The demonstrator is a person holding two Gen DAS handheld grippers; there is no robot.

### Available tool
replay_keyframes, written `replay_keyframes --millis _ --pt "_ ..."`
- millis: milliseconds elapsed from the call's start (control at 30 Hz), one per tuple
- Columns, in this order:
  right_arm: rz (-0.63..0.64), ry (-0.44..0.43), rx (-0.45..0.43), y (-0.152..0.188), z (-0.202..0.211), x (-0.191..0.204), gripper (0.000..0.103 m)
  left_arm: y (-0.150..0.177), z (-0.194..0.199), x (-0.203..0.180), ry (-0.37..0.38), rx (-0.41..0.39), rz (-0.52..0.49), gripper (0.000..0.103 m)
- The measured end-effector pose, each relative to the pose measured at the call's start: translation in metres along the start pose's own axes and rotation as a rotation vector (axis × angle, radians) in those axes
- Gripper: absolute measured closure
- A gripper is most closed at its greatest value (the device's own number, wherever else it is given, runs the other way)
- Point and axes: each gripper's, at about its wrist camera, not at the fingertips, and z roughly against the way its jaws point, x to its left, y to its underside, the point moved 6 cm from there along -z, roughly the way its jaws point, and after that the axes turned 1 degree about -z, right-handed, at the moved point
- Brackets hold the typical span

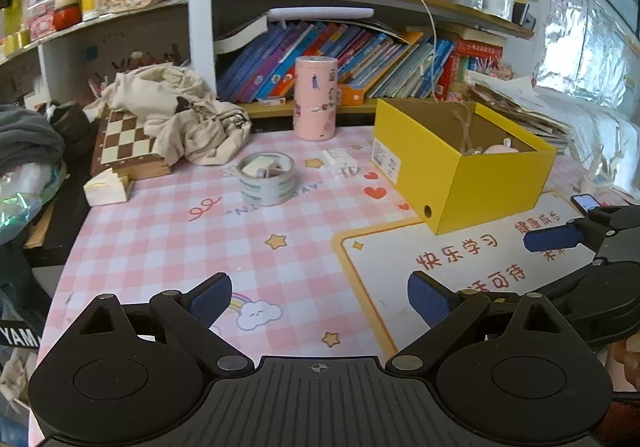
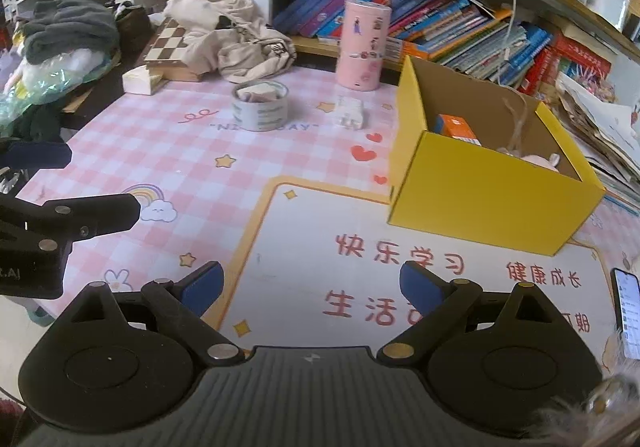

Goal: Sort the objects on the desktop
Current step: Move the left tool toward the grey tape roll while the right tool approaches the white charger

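My left gripper (image 1: 319,297) hangs open over the pink checked desk mat (image 1: 168,239), nothing between its blue pads. My right gripper (image 2: 311,285) is also open and empty, over the mat's white panel. A yellow cardboard box (image 1: 480,183) (image 2: 488,199) stands open at the right; an orange packet (image 2: 456,129) and a pink soft toy (image 2: 538,161) lie inside it. Farther back on the mat sit a tape roll (image 1: 267,178) (image 2: 260,105) with small items in its core, a white plug adapter (image 1: 341,163) (image 2: 351,113) and a pink cylinder tin (image 1: 315,98) (image 2: 363,45).
A chessboard box (image 1: 126,145) under a crumpled beige cloth (image 1: 188,115) and a small cream box (image 1: 107,189) crowd the back left. Leaning books (image 1: 360,63) fill the shelf behind. A phone (image 2: 627,317) lies at the right edge. Clothes (image 1: 28,139) pile up beyond the left edge.
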Motion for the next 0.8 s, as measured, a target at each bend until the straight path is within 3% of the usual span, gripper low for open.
replay_keyframes --millis 800 --pt "0.030 0.002 0.015 -0.012 -0.012 0.021 0.007 0.004 -0.003 0.029 -0.002 0.006 0.044 0.006"
